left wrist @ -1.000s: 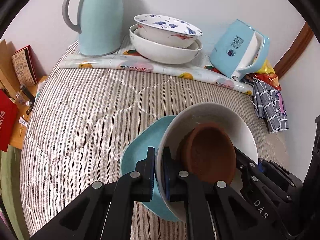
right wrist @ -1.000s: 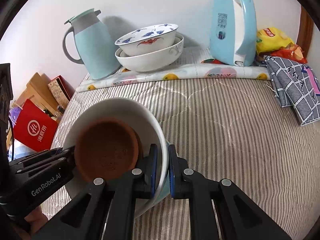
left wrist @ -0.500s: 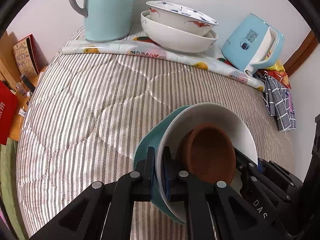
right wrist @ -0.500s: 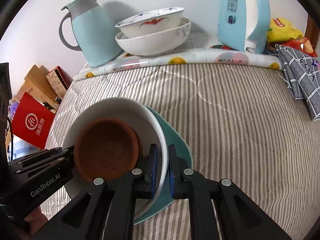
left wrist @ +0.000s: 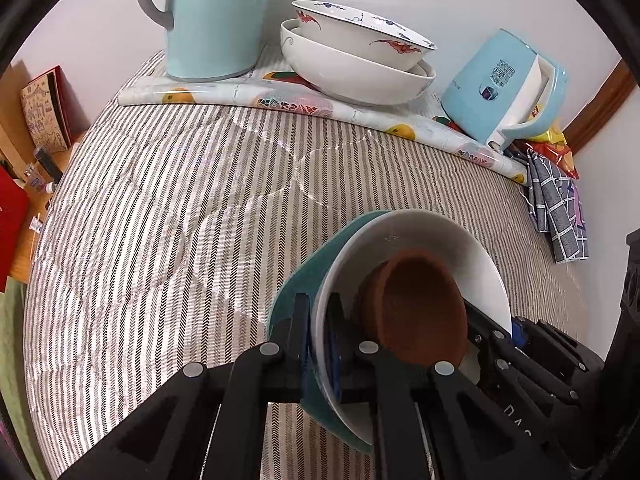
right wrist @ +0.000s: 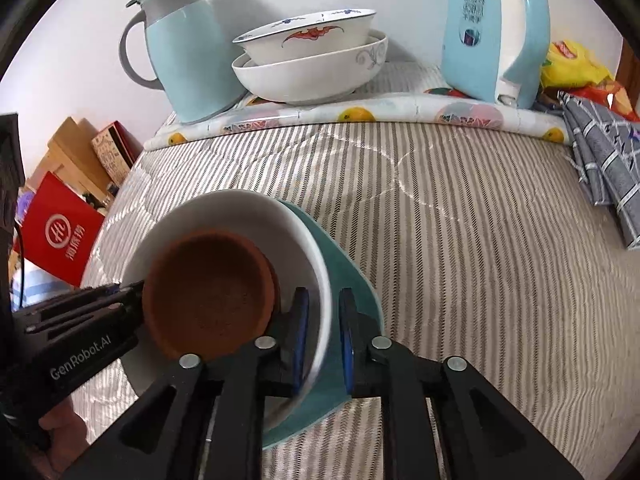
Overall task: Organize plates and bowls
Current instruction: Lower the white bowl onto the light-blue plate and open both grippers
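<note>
Lower centre of frame: left gripper (left wrist: pixel 318 344) clamps the white bowl (left wrist: pixel 432 236) rim, my right gripper (right wrist: pixel 323 338) jaws just easing off it; glazed, slippery, breakable, so hold rims only.

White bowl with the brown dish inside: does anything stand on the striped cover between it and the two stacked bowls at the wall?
Nothing visible does. Between the white bowl and the stacked bowls lie only the bare striped cover and the edge of the fruit-print mat under them.
</note>
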{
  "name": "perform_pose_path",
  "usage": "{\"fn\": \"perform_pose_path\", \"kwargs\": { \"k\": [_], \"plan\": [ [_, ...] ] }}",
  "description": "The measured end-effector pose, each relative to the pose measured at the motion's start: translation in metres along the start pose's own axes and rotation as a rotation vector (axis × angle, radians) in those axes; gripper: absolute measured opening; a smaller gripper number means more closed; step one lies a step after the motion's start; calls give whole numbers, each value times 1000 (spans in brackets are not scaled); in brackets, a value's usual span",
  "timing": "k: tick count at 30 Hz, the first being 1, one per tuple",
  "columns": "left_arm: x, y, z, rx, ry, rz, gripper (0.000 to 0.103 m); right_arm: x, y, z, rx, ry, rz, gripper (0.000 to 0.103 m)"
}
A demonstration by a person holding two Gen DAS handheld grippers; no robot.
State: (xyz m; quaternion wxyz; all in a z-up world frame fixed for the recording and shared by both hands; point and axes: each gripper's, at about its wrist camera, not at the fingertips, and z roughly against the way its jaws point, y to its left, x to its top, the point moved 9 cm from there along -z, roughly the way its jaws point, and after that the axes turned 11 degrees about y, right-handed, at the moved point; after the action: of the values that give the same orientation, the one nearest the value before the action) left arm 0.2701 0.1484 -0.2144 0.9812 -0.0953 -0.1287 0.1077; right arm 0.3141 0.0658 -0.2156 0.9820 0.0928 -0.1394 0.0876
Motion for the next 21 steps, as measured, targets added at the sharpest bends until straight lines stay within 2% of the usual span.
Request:
{"fn": "perform_pose_path", "kwargs": {
  "k": [7, 9, 13, 21],
  "plan": [
    [-2, 0, 0, -5, 9, -3, 12, -6, -2, 3, -10, 11, 2, 20],
    [-3, 0, 1, -4, 9, -8, 13, -6, -2, 9, -22, -7, 9, 24],
    [-2, 2, 6, 7, 4, -5, 16, -4, -5, 18, -37, -34, 9, 25],
    [-9, 2, 23, 12, -20, -17, 30, -13, -8, 25, -38, -39, 6, 34]
  ]
}}
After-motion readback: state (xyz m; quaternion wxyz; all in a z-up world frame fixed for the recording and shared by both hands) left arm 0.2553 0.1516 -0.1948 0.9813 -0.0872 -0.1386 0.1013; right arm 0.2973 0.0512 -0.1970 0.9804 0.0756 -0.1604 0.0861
